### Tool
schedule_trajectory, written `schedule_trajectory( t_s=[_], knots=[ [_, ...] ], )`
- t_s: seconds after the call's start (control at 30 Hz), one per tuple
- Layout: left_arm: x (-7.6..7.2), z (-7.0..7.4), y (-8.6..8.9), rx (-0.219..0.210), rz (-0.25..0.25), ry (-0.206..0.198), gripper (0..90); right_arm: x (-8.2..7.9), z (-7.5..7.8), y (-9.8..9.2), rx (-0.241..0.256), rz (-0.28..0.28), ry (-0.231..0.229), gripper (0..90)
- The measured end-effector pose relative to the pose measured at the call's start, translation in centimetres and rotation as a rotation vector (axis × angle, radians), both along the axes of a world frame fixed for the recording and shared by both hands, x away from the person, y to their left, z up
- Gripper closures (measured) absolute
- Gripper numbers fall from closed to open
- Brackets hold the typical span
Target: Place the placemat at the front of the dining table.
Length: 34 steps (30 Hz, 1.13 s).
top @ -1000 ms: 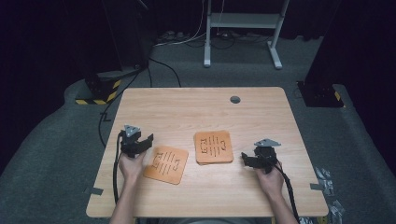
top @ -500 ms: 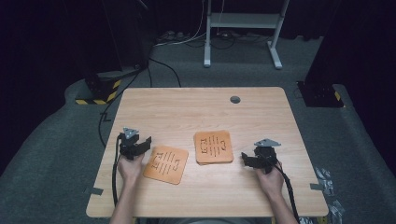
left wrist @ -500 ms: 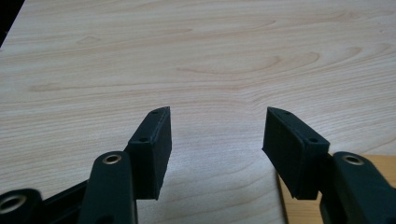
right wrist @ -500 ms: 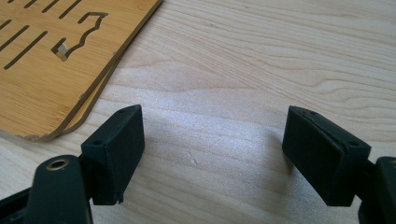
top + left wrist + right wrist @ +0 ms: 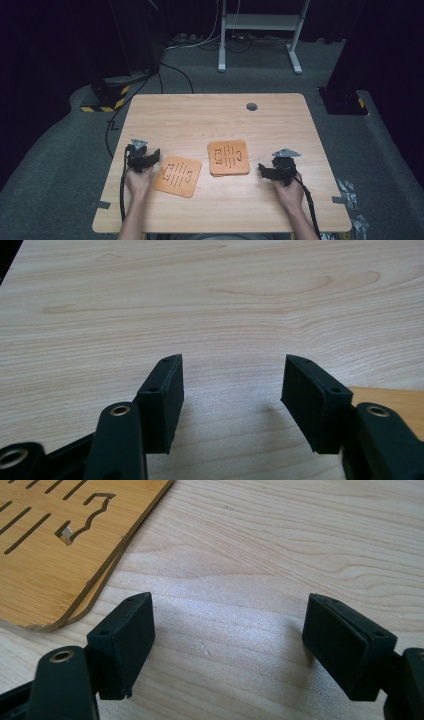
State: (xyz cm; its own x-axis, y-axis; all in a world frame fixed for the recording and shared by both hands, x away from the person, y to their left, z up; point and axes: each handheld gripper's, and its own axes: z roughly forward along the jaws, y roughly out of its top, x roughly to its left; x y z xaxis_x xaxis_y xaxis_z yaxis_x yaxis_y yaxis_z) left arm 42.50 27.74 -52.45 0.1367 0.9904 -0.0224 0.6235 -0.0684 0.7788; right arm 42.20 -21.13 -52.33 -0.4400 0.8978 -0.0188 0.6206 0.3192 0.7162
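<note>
Lying flat near the table's front, the two orange slotted mats look thin, stiff and light; the right mat (image 5: 229,157) seems to be two stacked, judging by the doubled edge in the right gripper view (image 5: 60,555). Flush to the wood, either would best be pinched at an edge or corner. The left mat (image 5: 178,176) sits just right of the left gripper (image 5: 152,159), whose jaws gape wide, empty. The right gripper (image 5: 262,171), equally wide and empty, rests near the stack's right edge. Against the earlier frames, nothing has visibly shifted on the wooden table (image 5: 210,115).
</note>
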Motion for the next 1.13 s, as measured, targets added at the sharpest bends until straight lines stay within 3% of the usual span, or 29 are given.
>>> schedule_trajectory(
  t_s=[0.27, 0.5, 0.77, 1.13],
  knots=[
    [0.12, -0.23, 0.17, 0.018, 0.012, 0.003, 42.3, 0.0, 0.01, 0.01, 0.001, -0.002, 0.001, 20.9],
    [0.36, -0.32, 0.24, 0.029, 0.017, 0.034, 41.7, 0.0, 0.01, 0.01, 0.002, -0.002, 0.002, 20.8],
    [0.47, -0.32, 0.36, 0.028, 0.056, 0.041, 35.4, -0.03, 0.02, 0.03, 0.005, -0.002, 0.007, 20.8],
    [0.37, -0.33, 0.27, 0.028, 0.055, 0.045, 32.9, -0.04, 0.02, 0.04, 0.007, -0.003, 0.009, 20.8]
  ],
)
